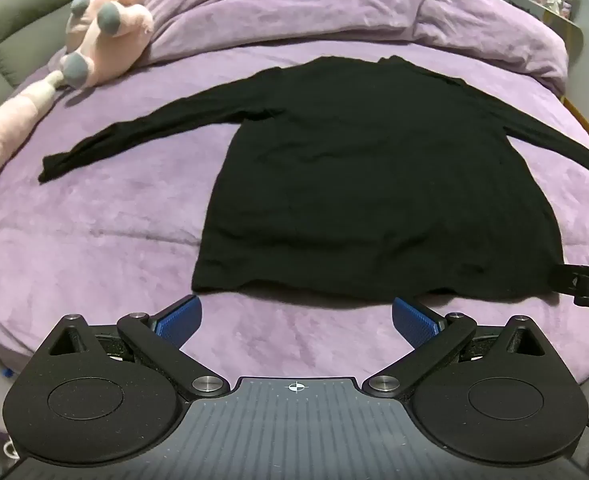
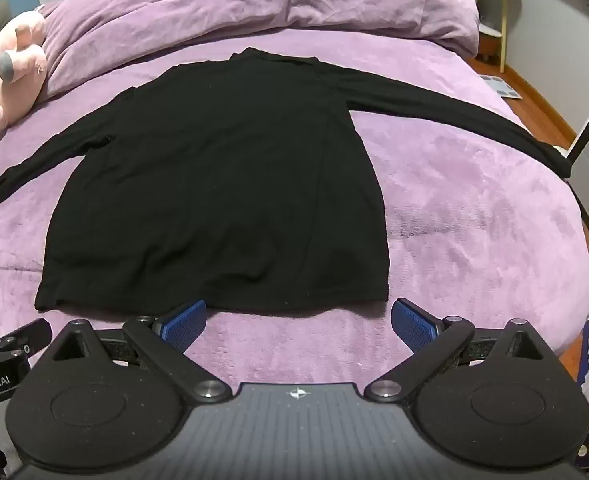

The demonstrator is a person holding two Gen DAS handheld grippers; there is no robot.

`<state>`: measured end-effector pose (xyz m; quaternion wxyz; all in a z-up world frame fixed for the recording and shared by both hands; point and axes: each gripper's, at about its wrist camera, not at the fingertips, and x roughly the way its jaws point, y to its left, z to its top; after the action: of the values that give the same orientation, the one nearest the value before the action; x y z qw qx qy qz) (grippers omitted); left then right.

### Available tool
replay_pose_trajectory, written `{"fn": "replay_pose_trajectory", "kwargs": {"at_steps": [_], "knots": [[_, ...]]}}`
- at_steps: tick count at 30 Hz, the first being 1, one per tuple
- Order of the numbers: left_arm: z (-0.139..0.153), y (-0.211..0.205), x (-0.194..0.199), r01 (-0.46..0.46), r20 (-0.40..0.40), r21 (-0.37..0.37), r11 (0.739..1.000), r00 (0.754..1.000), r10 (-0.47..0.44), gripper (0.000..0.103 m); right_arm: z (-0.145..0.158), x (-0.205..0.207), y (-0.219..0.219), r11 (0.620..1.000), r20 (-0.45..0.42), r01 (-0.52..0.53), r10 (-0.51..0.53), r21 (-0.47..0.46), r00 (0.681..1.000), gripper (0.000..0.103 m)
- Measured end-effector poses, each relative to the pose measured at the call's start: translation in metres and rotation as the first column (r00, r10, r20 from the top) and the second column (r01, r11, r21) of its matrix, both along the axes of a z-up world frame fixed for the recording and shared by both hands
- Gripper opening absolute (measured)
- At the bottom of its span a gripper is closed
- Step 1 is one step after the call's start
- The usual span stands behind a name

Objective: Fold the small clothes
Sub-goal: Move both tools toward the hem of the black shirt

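The black long-sleeved shirt (image 1: pixel 374 184) lies spread flat on the purple bed (image 1: pixel 94 240), its collar at the far side and its hem at the near side, so its long axis runs straight away from both claws. The two sleeves reach out sideways, across that axis.

Going from left to right: far off to the left of the left claw (image 1: pixel 296 318) there is a pink plush toy (image 1: pixel 106 28), and ahead of it the left sleeve (image 1: pixel 142 128) ends well apart from the toy. The left claw is released, its blue pads (image 1: pixel 178 322) wide apart and holding nothing. It hangs just in front of the hem; the left corner of the hem (image 1: pixel 198 286) lies just ahead of its left pad.

The right claw (image 2: pixel 298 318) is also released and empty, its blue pads (image 2: pixel 410 324) spread. The right corner of the hem (image 2: pixel 382 296) lies just ahead, near its right pad. The right sleeve (image 2: pixel 454 108) runs far to the right, up to the edge of the bed.

In my judgement no fold is made yet. Each claw is nearer to its own hem corner, so a short move forward would bring the pads around the cloth. The sleeves are farther, each on the side of its own claw.
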<state>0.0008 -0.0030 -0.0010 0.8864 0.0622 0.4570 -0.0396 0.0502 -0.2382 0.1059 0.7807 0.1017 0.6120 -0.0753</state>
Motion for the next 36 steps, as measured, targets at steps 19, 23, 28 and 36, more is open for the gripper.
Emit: {"fn": "replay_pose_trajectory", "kwargs": {"at_steps": [19, 23, 28, 36], "knots": [[0.001, 0.005, 0.003, -0.022, -0.023, -0.038, 0.999, 1.0, 0.021, 0.103, 0.0, 0.0, -0.002, 1.0, 0.016, 0.007, -0.007, 0.009, 1.0, 0.099], [0.0, 0.006, 0.004, -0.024, -0.024, -0.039, 0.999, 0.999, 0.023, 0.103, 0.0, 0.0, -0.001, 1.0, 0.016, 0.007, -0.007, 0.011, 1.0, 0.099], [-0.002, 0.005, 0.003, -0.023, -0.03, -0.04, 0.999, 0.999, 0.022, 0.103, -0.001, 0.001, -0.002, 1.0, 0.016, 0.007, -0.007, 0.013, 1.0, 0.099], [-0.005, 0.006, 0.001, -0.028, -0.038, -0.047, 0.999, 0.999, 0.026, 0.103, -0.001, 0.0, -0.002, 1.0, 0.016, 0.009, -0.009, 0.016, 1.0, 0.099]]}}
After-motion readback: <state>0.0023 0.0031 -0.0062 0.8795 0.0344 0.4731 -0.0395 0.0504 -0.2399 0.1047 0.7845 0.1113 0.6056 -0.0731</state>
